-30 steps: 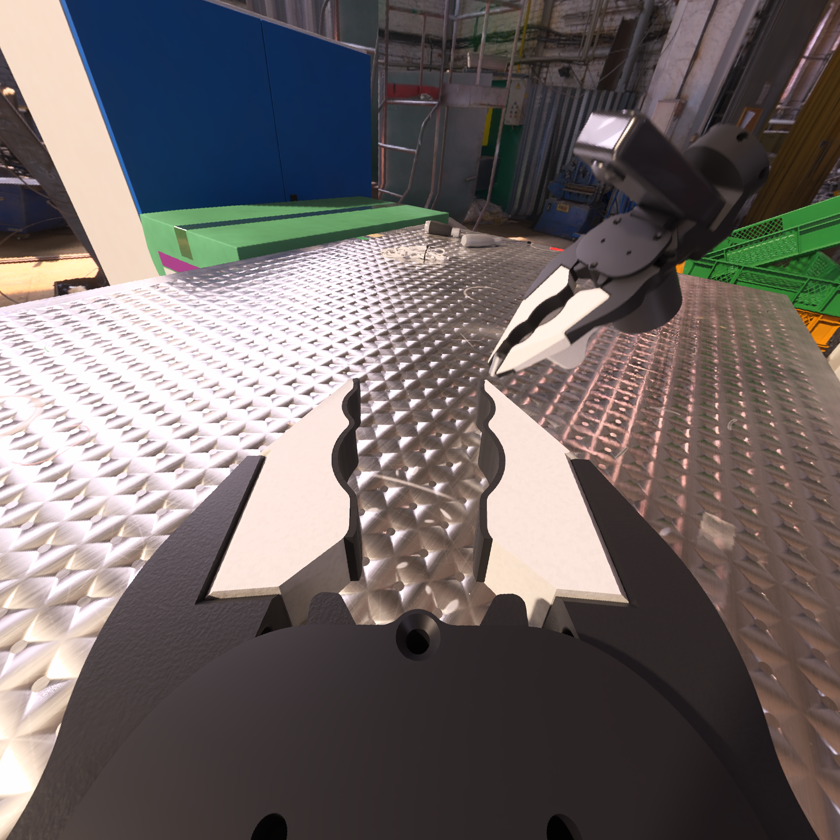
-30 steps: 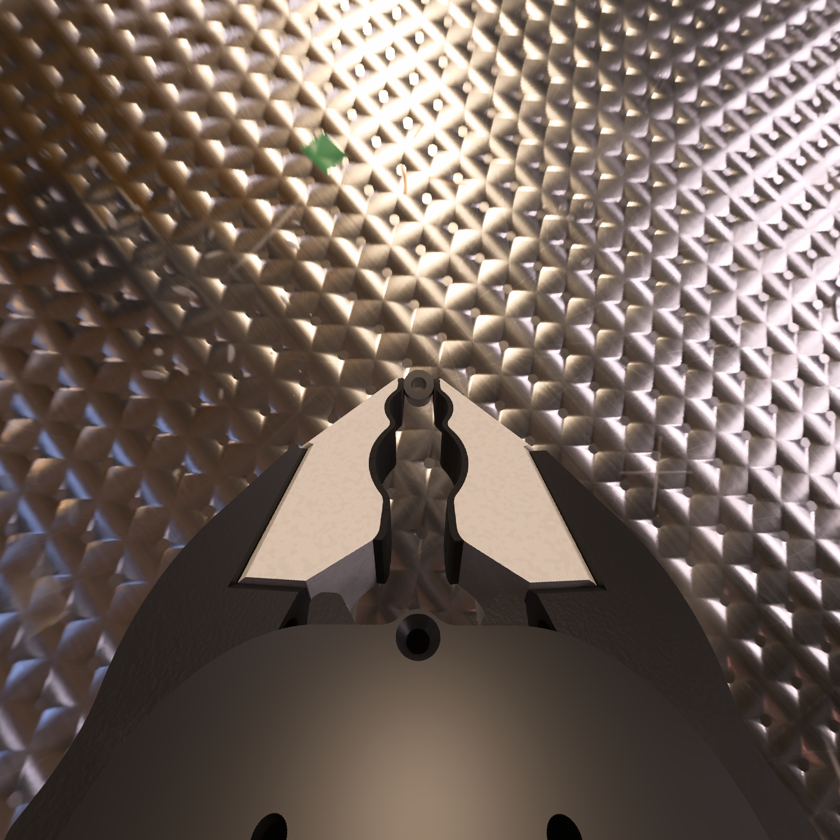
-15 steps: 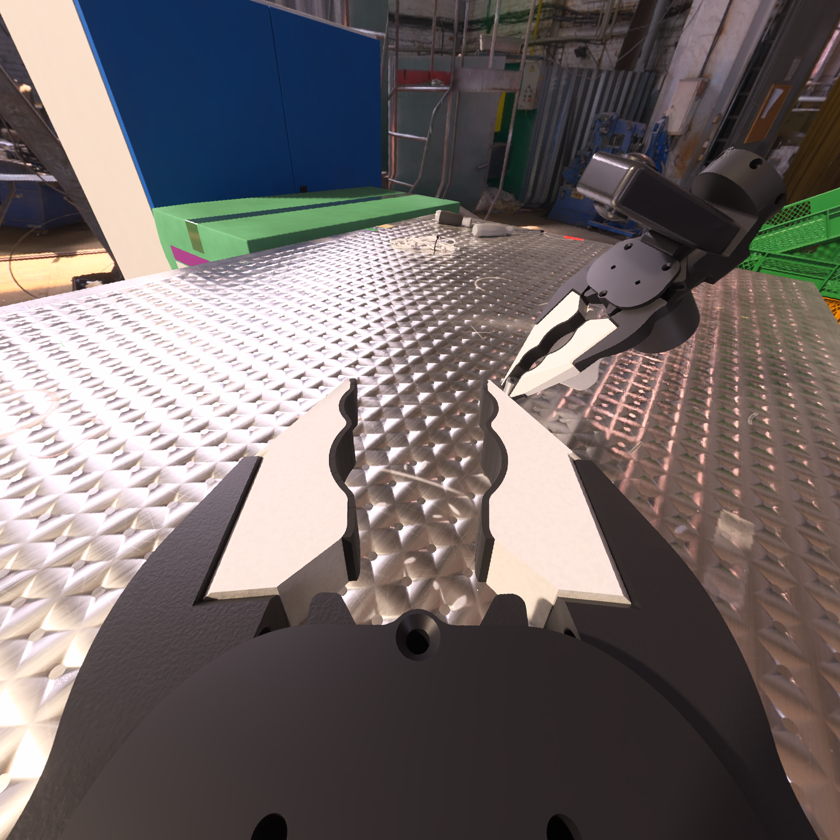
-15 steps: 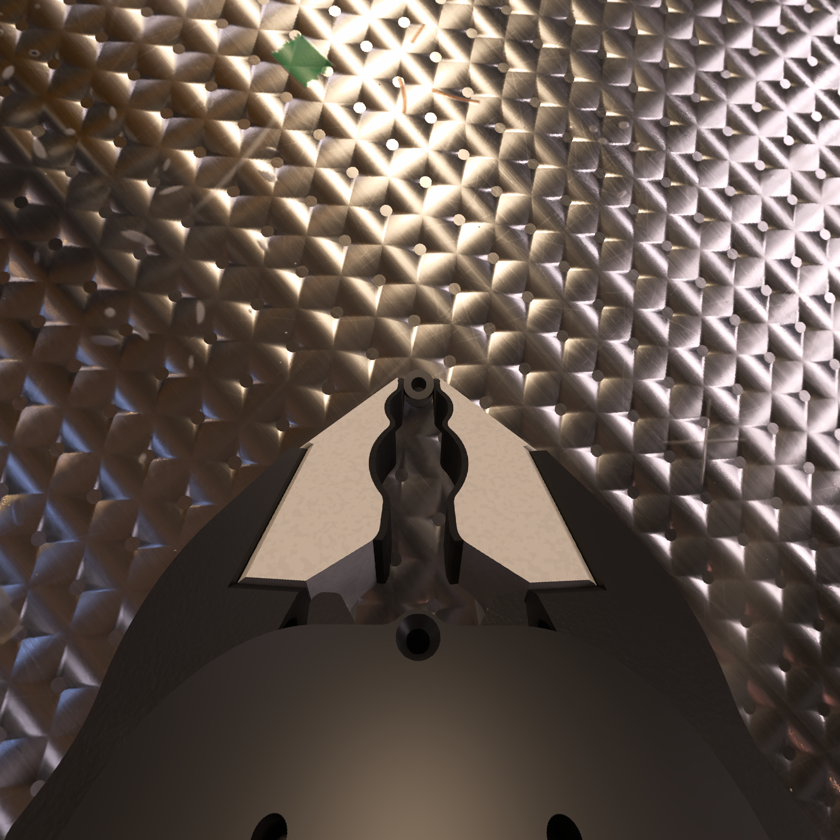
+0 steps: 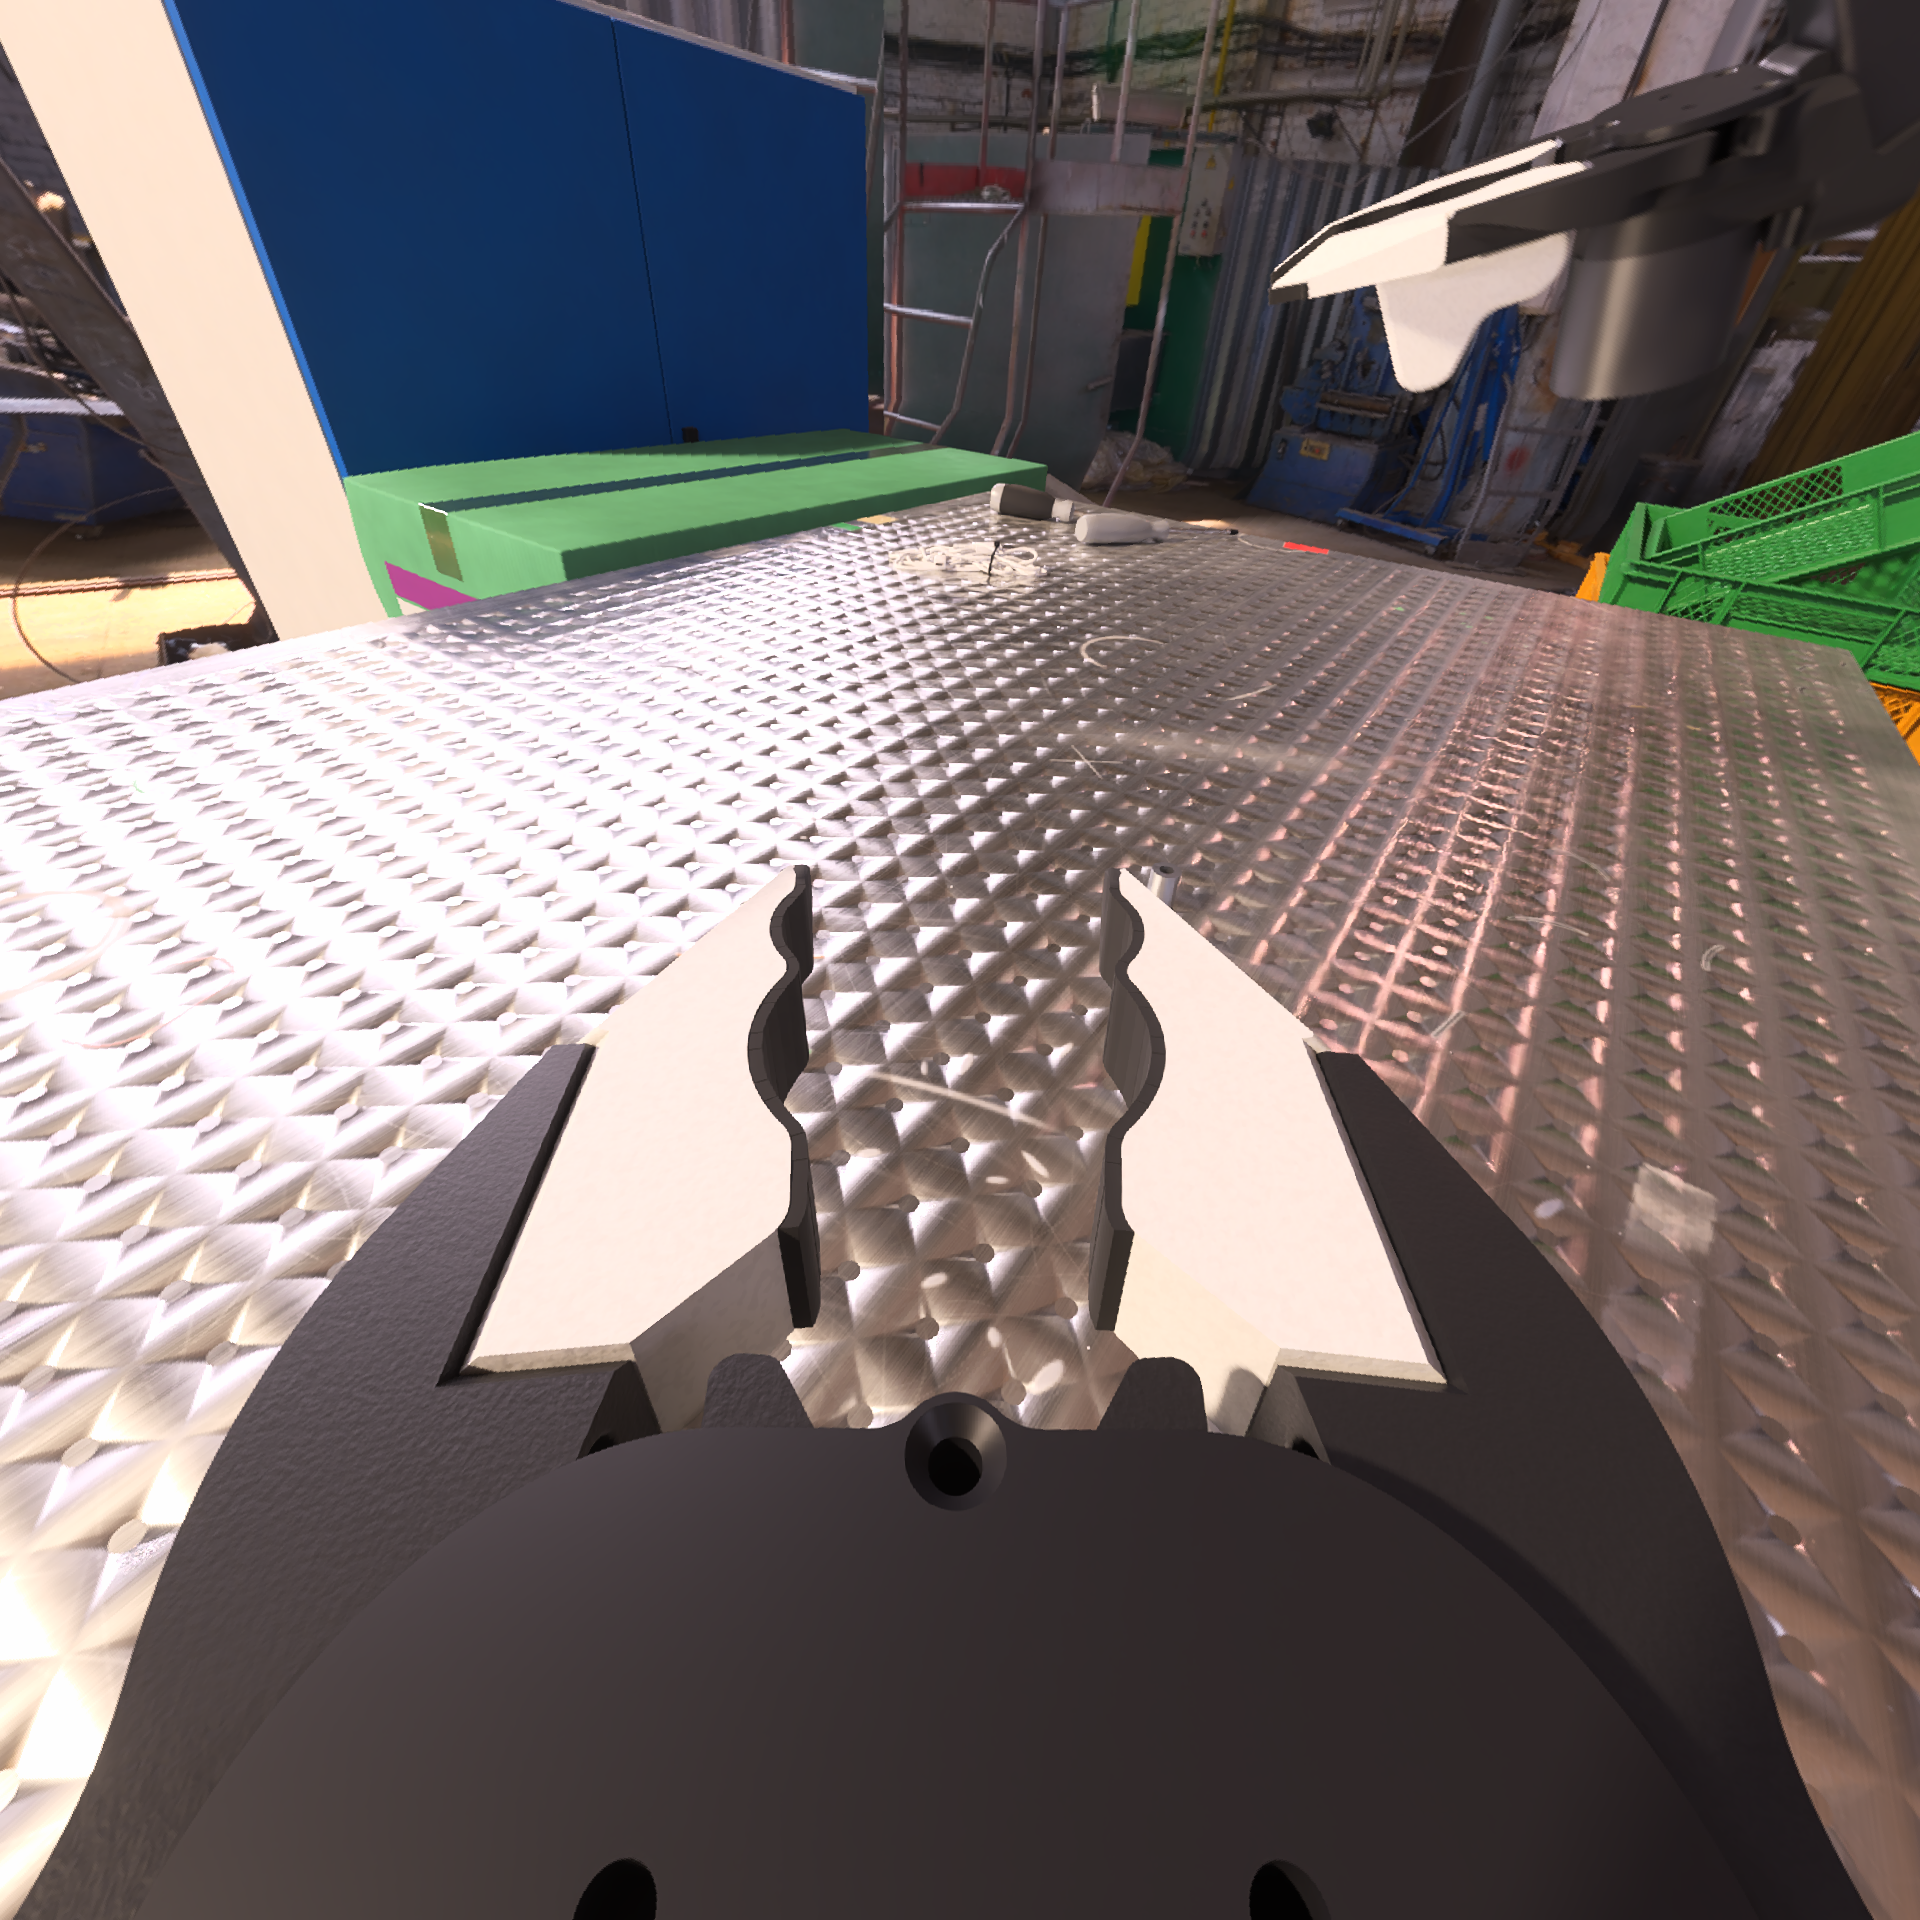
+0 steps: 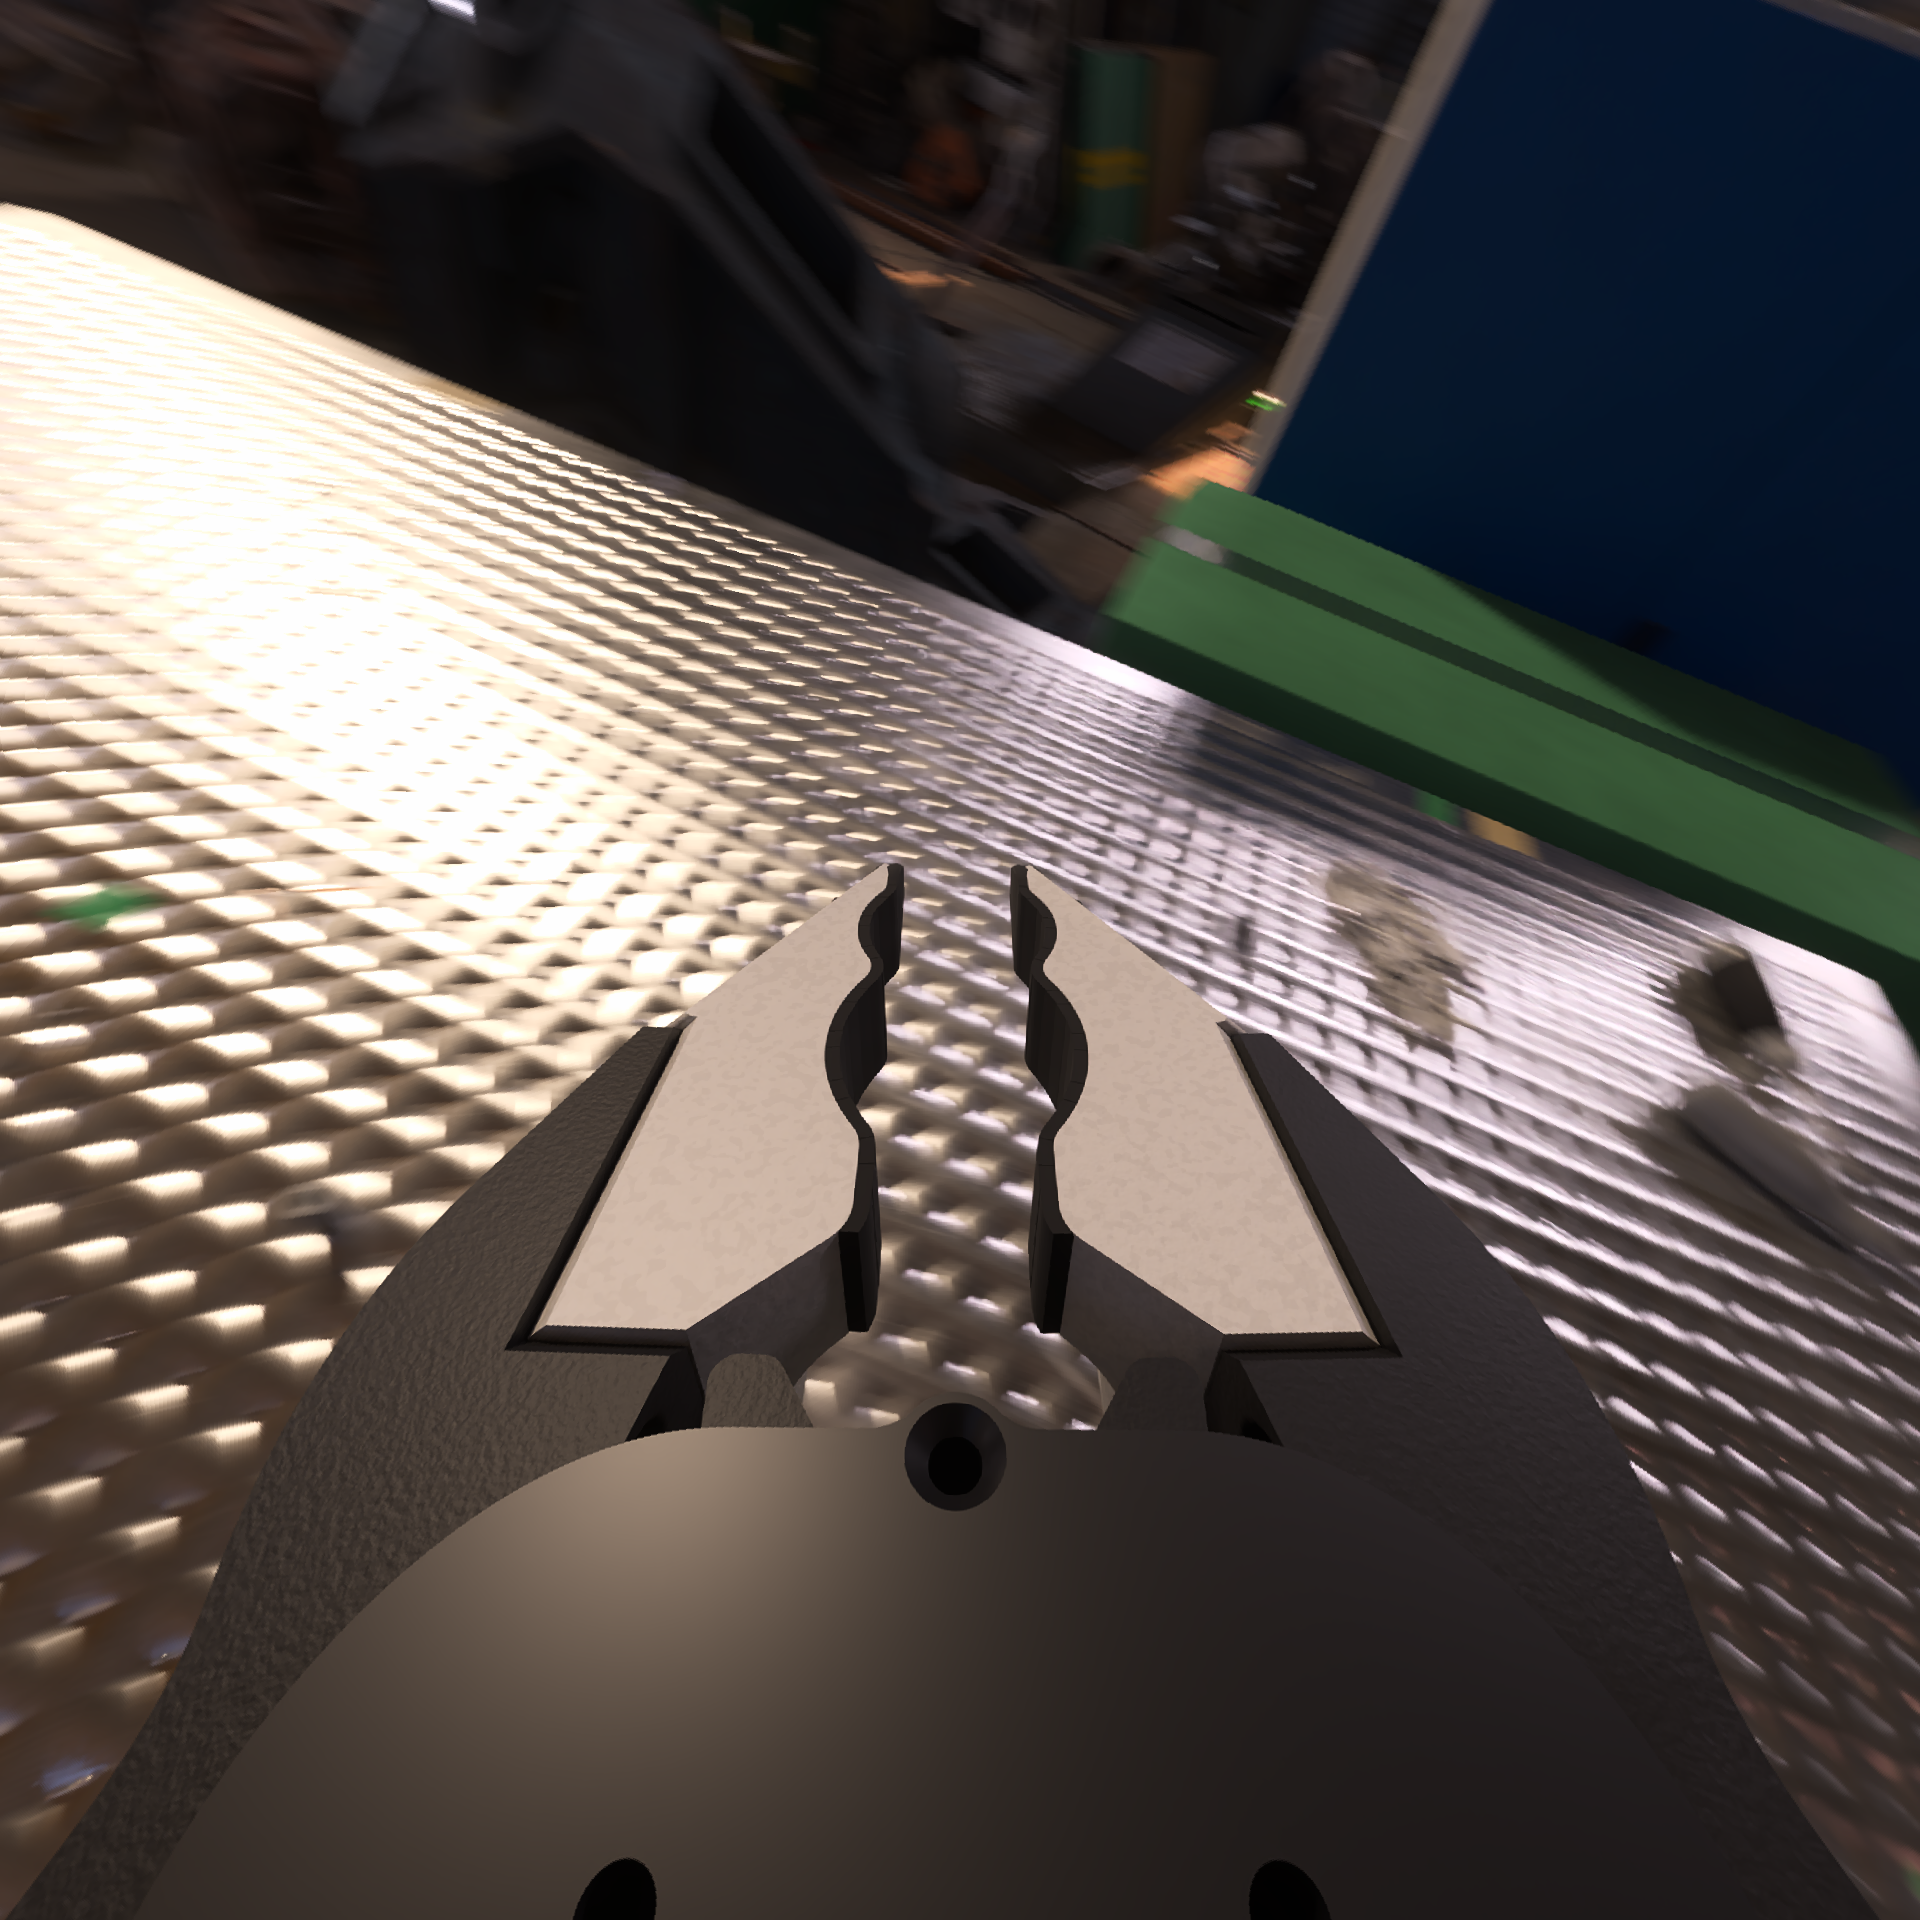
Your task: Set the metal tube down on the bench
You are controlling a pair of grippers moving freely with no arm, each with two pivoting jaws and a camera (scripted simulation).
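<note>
The metal tube is a short silver piece resting on the patterned steel bench. It sits just past my left gripper's right fingertip, which hides part of it. My left gripper is open and empty, low over the bench. My right gripper shows high at the top right of the left wrist view, well above the tube. In its own blurred view the right gripper has its fingers parted with nothing between them, over the bench. I cannot make out the tube there.
A flat green box and a blue panel stand past the bench's far left edge. Green crates are at the right. Small white items and a wire coil lie near the far edge. The green box also shows in the right wrist view.
My right gripper has let go of the tube, lifted away and swung up to look across the bench. The tube now rests on the bench. My left gripper barely moved.
</note>
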